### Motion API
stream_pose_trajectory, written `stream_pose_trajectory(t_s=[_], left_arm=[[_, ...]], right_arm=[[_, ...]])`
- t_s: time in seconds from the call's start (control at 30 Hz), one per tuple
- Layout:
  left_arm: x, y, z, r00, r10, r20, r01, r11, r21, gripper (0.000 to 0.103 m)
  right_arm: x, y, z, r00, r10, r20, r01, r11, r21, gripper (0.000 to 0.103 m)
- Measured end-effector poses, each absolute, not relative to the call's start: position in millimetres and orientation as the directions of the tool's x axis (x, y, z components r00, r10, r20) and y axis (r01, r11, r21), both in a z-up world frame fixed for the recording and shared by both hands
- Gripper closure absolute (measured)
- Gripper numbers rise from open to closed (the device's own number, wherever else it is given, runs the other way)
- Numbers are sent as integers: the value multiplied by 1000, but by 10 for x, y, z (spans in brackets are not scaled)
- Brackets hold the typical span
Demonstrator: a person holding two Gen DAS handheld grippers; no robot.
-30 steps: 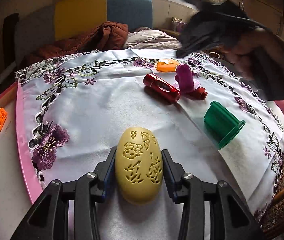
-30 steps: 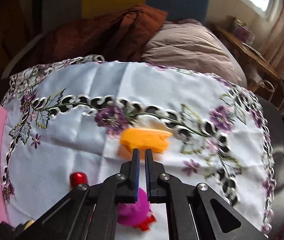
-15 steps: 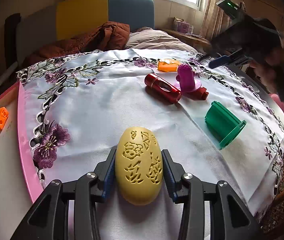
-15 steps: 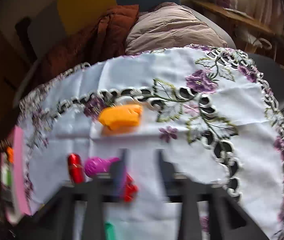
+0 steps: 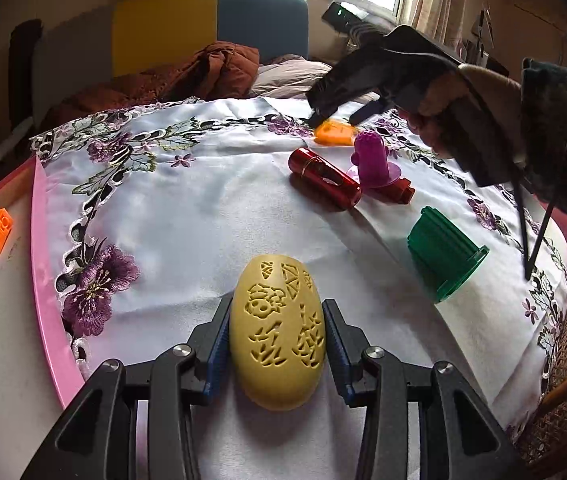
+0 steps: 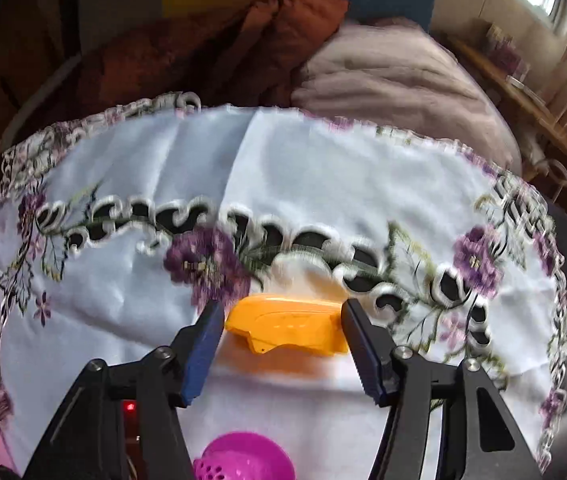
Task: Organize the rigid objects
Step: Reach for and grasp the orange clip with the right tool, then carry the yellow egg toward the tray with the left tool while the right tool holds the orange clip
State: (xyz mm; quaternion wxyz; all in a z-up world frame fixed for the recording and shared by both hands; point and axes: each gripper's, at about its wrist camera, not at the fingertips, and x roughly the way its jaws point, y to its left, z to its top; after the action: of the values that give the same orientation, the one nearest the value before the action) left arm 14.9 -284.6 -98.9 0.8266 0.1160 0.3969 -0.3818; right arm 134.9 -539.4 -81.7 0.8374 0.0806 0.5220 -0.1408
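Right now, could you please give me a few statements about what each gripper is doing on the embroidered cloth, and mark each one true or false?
1. The left gripper is shut on the yellow carved oval. True.
2. The orange piece lies between the fingers of the right gripper. True; they have just been closing, and a small gap still shows on each side.
3. The green cup stands upright. False; it lies on its side.
4. The red cylinder lies on the pink board. False; it lies on the embroidered cloth, beside the purple piece.
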Motion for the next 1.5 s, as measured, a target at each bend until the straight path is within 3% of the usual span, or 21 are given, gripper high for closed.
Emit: stream_pose_trajectory(t_s=[0.03, 0.07, 0.17, 0.2, 0.23, 0.27, 0.33, 0.4, 0.63, 0.8, 0.83, 0.87, 1.13, 1.33, 1.5], left_arm=[[149, -2845, -989, 393, -540, -744, 723, 682, -113, 60], [145, -2846, -989, 394, -540, -744, 723, 682, -112, 60], [144, -2844, -988, 395, -541, -743, 722, 683, -114, 60], [148, -2842, -988, 394, -542, -742, 721, 683, -115, 60], [148, -2843, -989, 394, -542, -742, 721, 683, -116, 60], [149, -2841, -988, 394, -543, -742, 721, 683, -117, 60], [157, -2830, -988, 391, -546, -741, 719, 684, -125, 60], [158, -2825, -988, 391, -547, -740, 718, 685, -127, 60], [158, -2830, -986, 393, -546, -740, 719, 685, -123, 60], [154, -2833, -989, 393, -546, -740, 719, 685, -123, 60], [156, -2833, -990, 392, -546, -741, 719, 684, -124, 60], [158, -2833, -990, 391, -546, -741, 719, 684, -125, 60], [166, -2831, -991, 390, -548, -740, 718, 684, -128, 60], [153, -2842, -989, 397, -542, -741, 719, 685, -115, 60], [138, -2860, -986, 405, -533, -743, 720, 687, -101, 60]], right_arm=[[1340, -5395, -779, 426, -139, -894, 321, 947, 6, 67], [1323, -5394, -741, 434, -129, -892, 322, 947, 19, 90], [1216, -5415, -668, 442, -142, -886, 333, 943, 15, 93], [1160, -5440, -663, 442, -112, -890, 335, 941, 48, 92], [1115, -5476, -656, 445, -96, -890, 346, 935, 72, 79], [1060, -5541, -641, 451, -84, -889, 373, 922, 102, 55], [939, -5664, -606, 484, -50, -874, 416, 892, 179, 34], [884, -5736, -595, 492, -45, -869, 445, 871, 207, 32], [1003, -5652, -587, 477, -60, -877, 337, 934, 119, 9], [1225, -5575, -800, 428, -61, -902, 273, 960, 65, 9], [1264, -5579, -852, 420, -66, -905, 272, 961, 56, 18], [1289, -5582, -900, 411, -52, -910, 270, 961, 67, 36], [1121, -5578, -884, 419, -110, -901, 292, 956, 19, 37], [669, -5696, -593, 401, -253, -881, 450, 891, -51, 37], [198, -5689, -657, 353, -248, -902, 544, 839, -18, 37]])
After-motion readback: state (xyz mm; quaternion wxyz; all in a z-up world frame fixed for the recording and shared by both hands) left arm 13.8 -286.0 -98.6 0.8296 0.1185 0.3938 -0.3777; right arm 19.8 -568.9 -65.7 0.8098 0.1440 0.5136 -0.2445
